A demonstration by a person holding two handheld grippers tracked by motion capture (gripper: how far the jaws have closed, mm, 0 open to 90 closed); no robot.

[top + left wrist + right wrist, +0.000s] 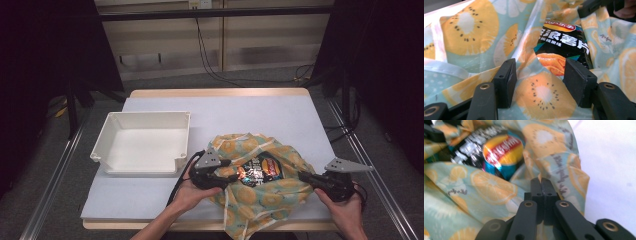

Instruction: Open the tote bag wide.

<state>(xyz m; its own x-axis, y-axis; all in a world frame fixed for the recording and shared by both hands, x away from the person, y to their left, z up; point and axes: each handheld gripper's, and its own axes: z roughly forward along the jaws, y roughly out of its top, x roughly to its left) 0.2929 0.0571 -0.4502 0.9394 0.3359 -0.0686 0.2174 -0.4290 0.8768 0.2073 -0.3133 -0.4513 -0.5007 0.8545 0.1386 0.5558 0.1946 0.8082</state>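
A fruit-print cloth (272,197) lies bunched at the table's front right, wrapped loosely around a black snack bag (260,169) that shows through the opening in the middle. My left gripper (231,176) is at the cloth's left edge. In the left gripper view its jaws (540,82) stand open over a fold of cloth (469,27), with the bag (564,47) just beyond. My right gripper (301,175) is at the cloth's right edge. Seen in the right gripper view (541,182), its jaws are shut together above the cloth (491,187), the bag (499,150) farther off.
A white plastic bin (145,114) stands empty on the left half of the table (250,110). Metal rails run along both sides of the table. Part of the cloth hangs over the front edge.
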